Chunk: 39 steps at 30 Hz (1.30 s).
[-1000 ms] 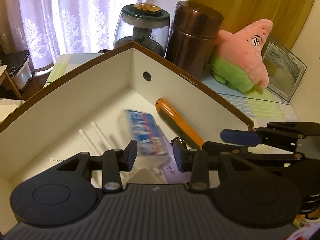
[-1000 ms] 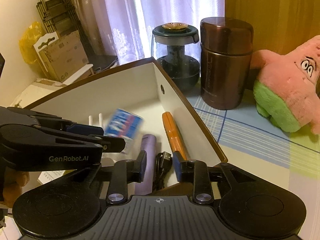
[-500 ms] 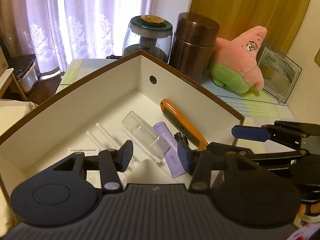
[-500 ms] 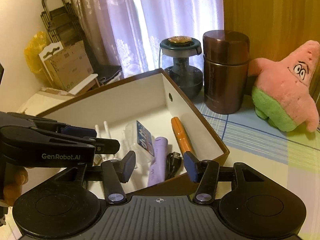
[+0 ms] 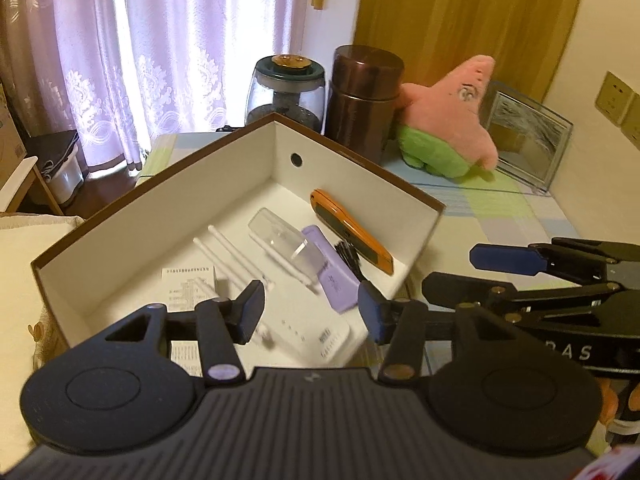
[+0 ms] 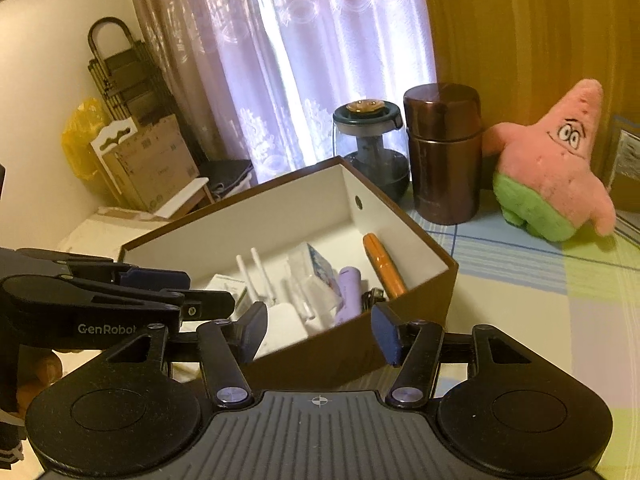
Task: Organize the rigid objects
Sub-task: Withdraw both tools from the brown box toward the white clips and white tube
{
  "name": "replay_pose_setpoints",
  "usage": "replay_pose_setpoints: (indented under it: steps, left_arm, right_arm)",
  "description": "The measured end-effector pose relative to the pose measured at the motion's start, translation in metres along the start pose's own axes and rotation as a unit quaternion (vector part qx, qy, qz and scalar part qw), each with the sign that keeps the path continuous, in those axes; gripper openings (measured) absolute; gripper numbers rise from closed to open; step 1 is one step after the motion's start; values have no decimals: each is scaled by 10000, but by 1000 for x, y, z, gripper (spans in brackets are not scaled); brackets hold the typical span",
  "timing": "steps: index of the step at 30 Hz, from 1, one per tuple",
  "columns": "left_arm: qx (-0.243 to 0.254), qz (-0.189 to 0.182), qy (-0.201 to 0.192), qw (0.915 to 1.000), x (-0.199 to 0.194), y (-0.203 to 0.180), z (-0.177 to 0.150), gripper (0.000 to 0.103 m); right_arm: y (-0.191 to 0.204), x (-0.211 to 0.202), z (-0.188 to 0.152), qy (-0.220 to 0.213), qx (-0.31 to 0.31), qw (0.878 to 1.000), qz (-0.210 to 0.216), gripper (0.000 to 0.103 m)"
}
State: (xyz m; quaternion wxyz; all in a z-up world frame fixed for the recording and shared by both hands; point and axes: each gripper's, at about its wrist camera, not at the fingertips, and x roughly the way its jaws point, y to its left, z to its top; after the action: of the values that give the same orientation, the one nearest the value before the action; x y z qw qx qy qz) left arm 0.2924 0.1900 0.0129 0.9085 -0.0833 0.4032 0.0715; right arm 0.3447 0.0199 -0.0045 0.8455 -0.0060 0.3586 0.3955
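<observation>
Now both tools tilt down toward the box [image 5: 224, 208], side by side. The left tool [image 5: 311, 312] has just been opening, jaws spread and empty; right tool [image 6: 319, 330] likewise, nothing between its pads. Ahead of them, in the box, lie the knife [image 5: 350, 230], a purple case [image 5: 330, 276], a clear case [image 5: 282, 238] and the router [image 5: 312, 336].

Your left hand-held gripper [image 5: 311, 312] and right hand-held gripper [image 6: 319, 334] have just been opening, jaws apart, nothing between them.
</observation>
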Motion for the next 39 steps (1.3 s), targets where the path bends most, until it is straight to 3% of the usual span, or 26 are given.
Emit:
replay_pose_setpoints:
  steps: [21, 39]
  left_arm:
    - [321, -120, 162, 9993, -60, -36, -75, 48]
    - [599, -249, 421, 9970, -71, -69, -113, 48]
  right_arm:
    - [20, -77, -66, 1, 306, 9994, -175, 56]
    - [11, -114, -118, 158, 679, 9963, -500, 57]
